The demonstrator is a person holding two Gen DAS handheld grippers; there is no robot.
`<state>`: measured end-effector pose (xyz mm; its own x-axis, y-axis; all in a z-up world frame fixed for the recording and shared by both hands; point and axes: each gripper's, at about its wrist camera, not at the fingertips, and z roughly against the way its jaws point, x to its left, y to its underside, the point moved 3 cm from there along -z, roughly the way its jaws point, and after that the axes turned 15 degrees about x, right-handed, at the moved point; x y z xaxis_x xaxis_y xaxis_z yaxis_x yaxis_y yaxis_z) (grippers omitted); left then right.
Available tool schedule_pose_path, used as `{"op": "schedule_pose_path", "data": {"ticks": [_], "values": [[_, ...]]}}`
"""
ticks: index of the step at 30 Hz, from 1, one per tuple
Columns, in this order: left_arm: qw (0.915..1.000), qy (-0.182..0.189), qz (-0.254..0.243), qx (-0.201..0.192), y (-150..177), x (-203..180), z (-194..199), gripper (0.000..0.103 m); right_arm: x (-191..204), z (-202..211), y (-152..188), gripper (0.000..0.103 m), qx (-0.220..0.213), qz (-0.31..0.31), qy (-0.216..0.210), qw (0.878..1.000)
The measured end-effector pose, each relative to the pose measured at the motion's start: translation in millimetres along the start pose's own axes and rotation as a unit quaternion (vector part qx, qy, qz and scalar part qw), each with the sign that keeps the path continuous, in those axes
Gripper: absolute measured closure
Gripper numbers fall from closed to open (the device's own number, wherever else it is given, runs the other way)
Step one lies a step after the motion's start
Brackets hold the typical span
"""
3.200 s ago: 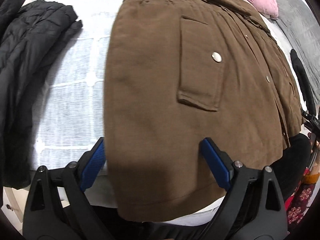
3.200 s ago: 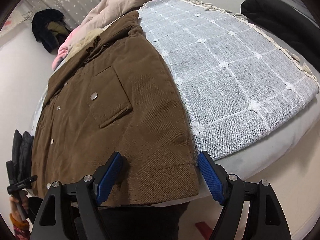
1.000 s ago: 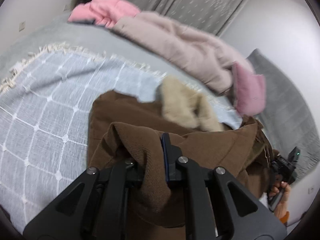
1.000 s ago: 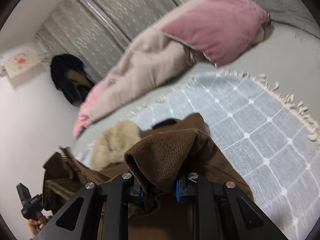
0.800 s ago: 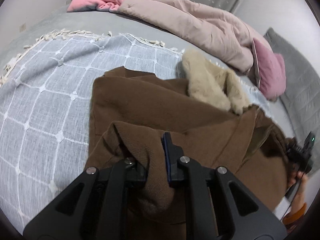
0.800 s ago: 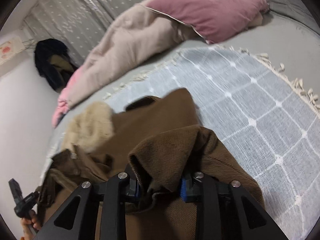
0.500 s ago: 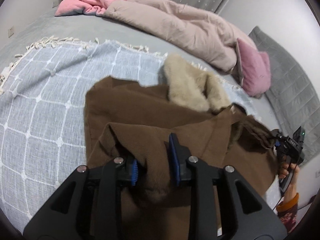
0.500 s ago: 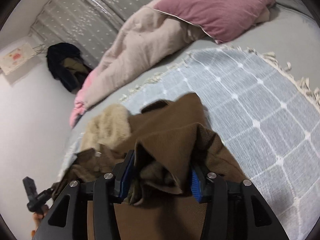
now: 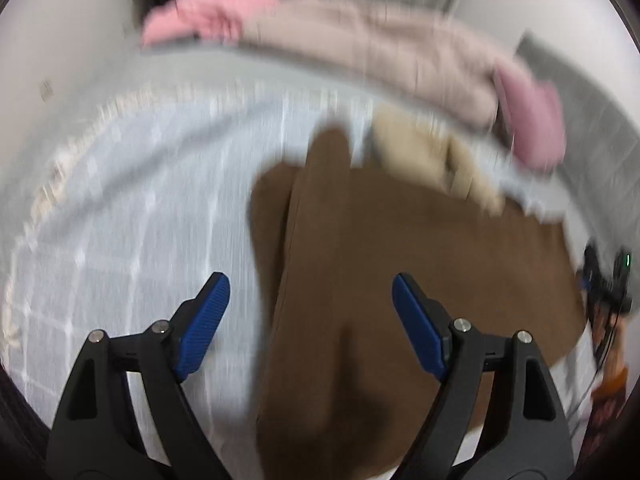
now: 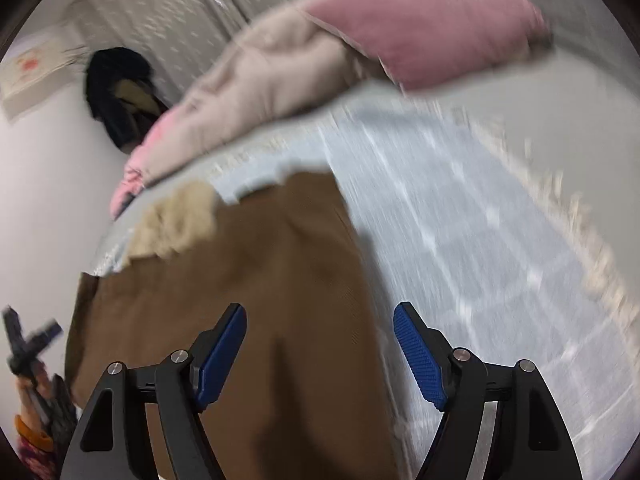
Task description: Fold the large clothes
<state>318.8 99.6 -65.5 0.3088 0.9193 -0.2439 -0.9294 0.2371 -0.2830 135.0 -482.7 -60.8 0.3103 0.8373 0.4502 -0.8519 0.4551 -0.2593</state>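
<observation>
The brown coat (image 9: 400, 272) lies folded over on the pale blue checked blanket (image 9: 140, 208), its beige fur collar (image 9: 432, 160) at the far edge. My left gripper (image 9: 310, 320) is open and empty above the coat's left edge. In the right wrist view the same coat (image 10: 248, 300) and its collar (image 10: 176, 216) show, and my right gripper (image 10: 320, 352) is open and empty above the coat's right edge, next to the blanket (image 10: 480, 240). Both views are blurred by motion.
A beige duvet (image 9: 380, 40) and pink pillow (image 10: 432, 20) lie at the head of the bed. A pink garment (image 9: 208, 16) lies at the far left. Dark clothes (image 10: 120, 92) hang by the wall. A tasselled blanket fringe (image 10: 580, 220) runs along the right.
Both grippers have let go of the coat's hem and opened wide. They have pulled back, and the folded-over coat now lies flat on the blanket.
</observation>
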Motion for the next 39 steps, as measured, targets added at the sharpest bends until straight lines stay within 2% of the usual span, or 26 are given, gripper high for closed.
{"op": "schedule_pose_path", "data": {"ticks": [2, 3, 4, 5, 8, 9, 10, 11, 12, 13, 15, 16, 18, 20, 23, 25, 27, 29, 30, 31, 32, 33, 34, 35, 36, 39], "values": [[0.9984, 0.012, -0.001, 0.055, 13, 4, -30, 0.02, -13, -27, 6, 0.026, 0.055, -0.023, -0.057, 0.997], [0.9958, 0.033, 0.002, 0.086, 20, 6, -47, 0.02, -19, -47, 10, 0.026, 0.103, -0.042, -0.1, 0.989], [0.9921, 0.066, 0.013, 0.106, 25, 8, -60, 0.02, -22, -59, 12, 0.024, 0.12, -0.056, -0.132, 0.982], [0.9908, 0.088, 0.027, 0.1, 28, 11, -66, 0.019, -20, -57, 10, 0.024, 0.101, -0.048, -0.145, 0.983], [0.9891, 0.118, 0.034, 0.082, 26, 10, -67, 0.019, -14, -69, 3, 0.026, 0.111, -0.048, -0.174, 0.977], [0.987, 0.135, 0.039, 0.079, 25, 9, -67, 0.029, -11, -71, 1, 0.029, 0.111, -0.046, -0.176, 0.977], [0.9845, 0.149, 0.047, 0.079, 25, 9, -69, 0.044, -6, -75, 0, 0.045, 0.114, -0.044, -0.18, 0.976], [0.9795, 0.17, 0.074, 0.079, 25, 10, -71, 0.053, -2, -81, 0, 0.064, 0.12, -0.052, -0.189, 0.973], [0.9722, 0.195, 0.102, 0.079, 25, 12, -74, 0.069, 0, -85, 1, 0.069, 0.121, -0.06, -0.195, 0.971], [0.969, 0.204, 0.118, 0.075, 26, 11, -74, 0.077, 3, -83, 1, 0.072, 0.114, -0.066, -0.192, 0.973], [0.9763, 0.177, 0.113, 0.053, 25, 0, -57, 0.083, 10, -74, 4, 0.076, 0.097, -0.071, -0.18, 0.976], [0.98, 0.169, 0.101, 0.033, 24, -8, -40, 0.086, 12, -64, 6, 0.079, 0.089, -0.082, -0.191, 0.974], [0.9782, 0.188, 0.088, 0.0, 22, -21, -3, 0.088, 11, -35, 8, 0.082, 0.064, -0.102, -0.239, 0.964], [0.9744, 0.215, 0.061, -0.03, 22, -40, 45, 0.089, 22, 7, 9, 0.084, 0.037, -0.091, -0.266, 0.959], [0.9742, 0.216, 0.017, -0.063, 32, -65, 104, 0.089, 46, 57, 18, 0.085, 0.009, -0.057, -0.26, 0.964], [0.9702, 0.233, 0.012, -0.064, 44, -63, 126, 0.089, 50, 83, 30, 0.084, -0.005, -0.044, -0.261, 0.964], [0.9676, 0.248, 0.022, -0.041, 64, -48, 130, 0.087, 44, 103, 48, 0.084, -0.012, -0.033, -0.255, 0.966], [0.9727, 0.229, 0.035, -0.01, 80, -30, 113, 0.081, 31, 108, 69, 0.079, -0.003, -0.035, -0.229, 0.973], [0.9819, 0.186, 0.035, 0.012, 91, -22, 96, 0.071, 21, 100, 83, 0.076, 0.017, -0.041, -0.218, 0.975], [0.9894, 0.137, 0.033, 0.035, 100, -14, 79, 0.061, 11, 91, 92, 0.068, 0.036, -0.052, -0.203, 0.977], [0.9952, 0.067, 0.031, 0.064, 109, -7, 56, 0.053, 0, 80, 100, 0.064, 0.055, -0.07, -0.175, 0.981], [0.9959, -0.022, 0.031, 0.082, 117, 1, 38, 0.048, -17, 61, 112, 0.063, 0.084, -0.096, -0.119, 0.985], [0.9893, -0.109, 0.026, 0.093, 124, 8, 24, 0.047, -28, 49, 119, 0.062, 0.104, -0.111, -0.077, 0.985], [0.9874, -0.128, 0.017, 0.091, 128, 11, 20, 0.045, -41, 39, 126, 0.06, 0.126, -0.125, -0.032, 0.984], [0.99, -0.118, 0.012, 0.077, 129, 11, 23, 0.044, -48, 37, 130, 0.059, 0.13, -0.129, -0.018, 0.983], [0.9968, -0.063, 0.007, 0.049, 119, 4, 42, 0.042, -57, 54, 132, 0.057, 0.102, -0.132, -0.048, 0.985]]}}
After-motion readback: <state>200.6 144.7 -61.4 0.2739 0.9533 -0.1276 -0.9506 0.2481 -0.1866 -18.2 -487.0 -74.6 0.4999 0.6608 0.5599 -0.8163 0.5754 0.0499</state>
